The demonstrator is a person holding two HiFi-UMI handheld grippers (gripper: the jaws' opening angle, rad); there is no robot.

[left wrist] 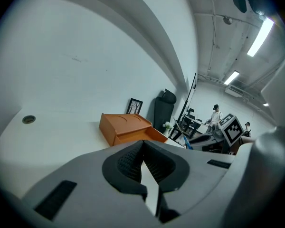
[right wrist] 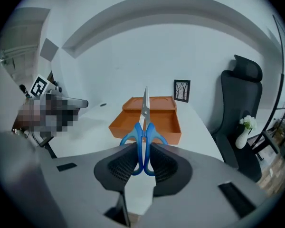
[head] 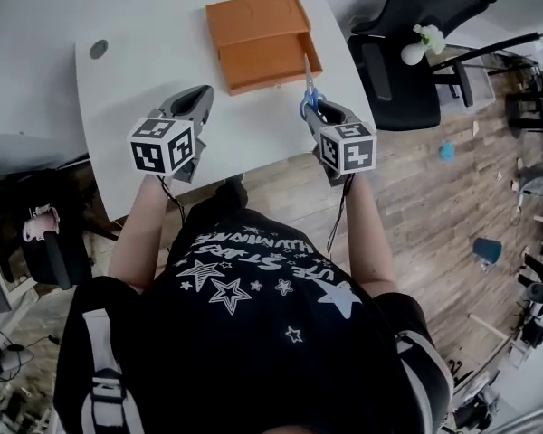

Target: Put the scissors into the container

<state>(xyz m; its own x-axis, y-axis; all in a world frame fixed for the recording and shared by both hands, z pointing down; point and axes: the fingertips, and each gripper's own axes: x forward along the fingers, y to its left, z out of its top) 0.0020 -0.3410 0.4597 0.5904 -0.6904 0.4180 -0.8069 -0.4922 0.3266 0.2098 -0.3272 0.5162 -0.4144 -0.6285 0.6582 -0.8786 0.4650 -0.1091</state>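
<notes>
In the head view, the right hand-held gripper (head: 319,108) is holding blue-handled steel scissors (head: 309,84) above the white worktop (head: 145,70), blades pointing at the right end of the orange box-shaped container (head: 258,34) with its drawer pulled out, while the left hand-held gripper (head: 197,98) is hovering near the worktop's front edge. In the left gripper view, the left hand-held gripper (left wrist: 143,144) is showing its jaws pressed together on nothing, the container (left wrist: 126,127) lying ahead. In the right gripper view, the right hand-held gripper (right wrist: 143,148) is pinching the scissors (right wrist: 144,127) by their handle loops, blades aiming at the container (right wrist: 166,122).
</notes>
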